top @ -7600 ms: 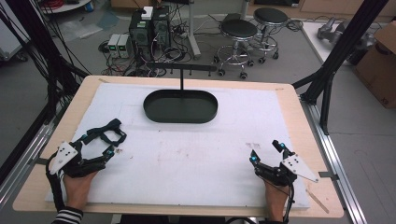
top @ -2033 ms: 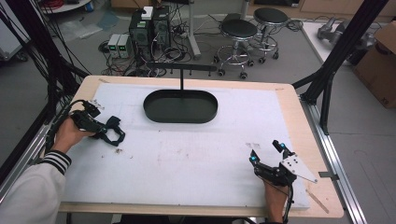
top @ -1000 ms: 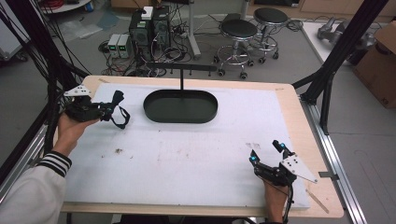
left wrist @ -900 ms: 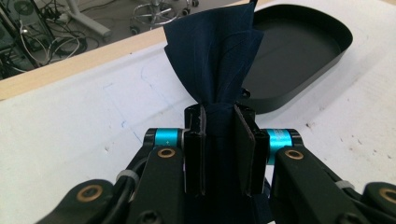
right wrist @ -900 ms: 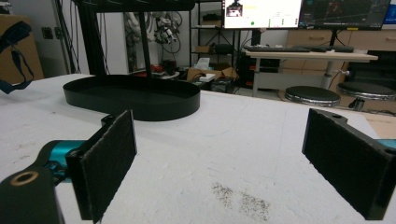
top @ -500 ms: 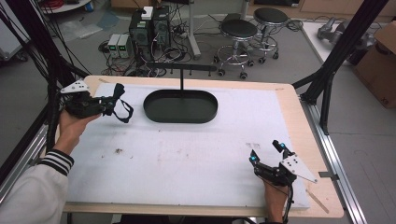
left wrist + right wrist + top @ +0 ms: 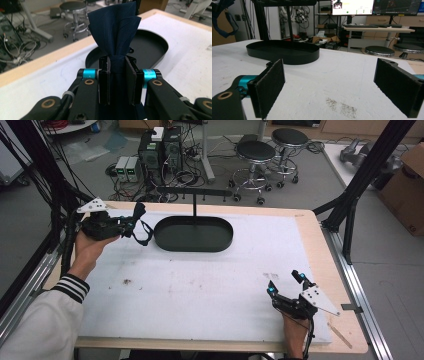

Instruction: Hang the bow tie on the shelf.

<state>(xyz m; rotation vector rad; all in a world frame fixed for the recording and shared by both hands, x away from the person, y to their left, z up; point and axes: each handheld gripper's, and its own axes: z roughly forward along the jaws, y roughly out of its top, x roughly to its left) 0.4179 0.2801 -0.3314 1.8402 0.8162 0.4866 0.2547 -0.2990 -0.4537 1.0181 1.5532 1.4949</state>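
My left gripper (image 7: 129, 223) hovers over the table's far left, shut on a dark navy cloth (image 7: 142, 227) that hangs from it as a loop. In the left gripper view the cloth (image 7: 115, 27) fans out above the closed jaws of that gripper (image 7: 117, 62). Just right of it lies a black oval tray (image 7: 165, 239) with a T-shaped stand (image 7: 194, 206) rising from its back. Down at the front right, my right gripper (image 7: 285, 282) rests open on the white mat with nothing between its jaws. The right gripper view has the same open gripper (image 7: 329, 83), the tray (image 7: 284, 54) and the cloth (image 7: 224, 17) far off.
A white mat (image 7: 200, 285) covers the wooden table (image 7: 320, 245). Black frame posts (image 7: 362, 175) stand at the table's sides. Stools (image 7: 255, 155) and computer boxes (image 7: 160, 145) sit on the floor beyond the far edge.
My left gripper has left the front left, taken the navy cloth and carried it along the left side up toward the tray's left end. The right gripper has stayed put.
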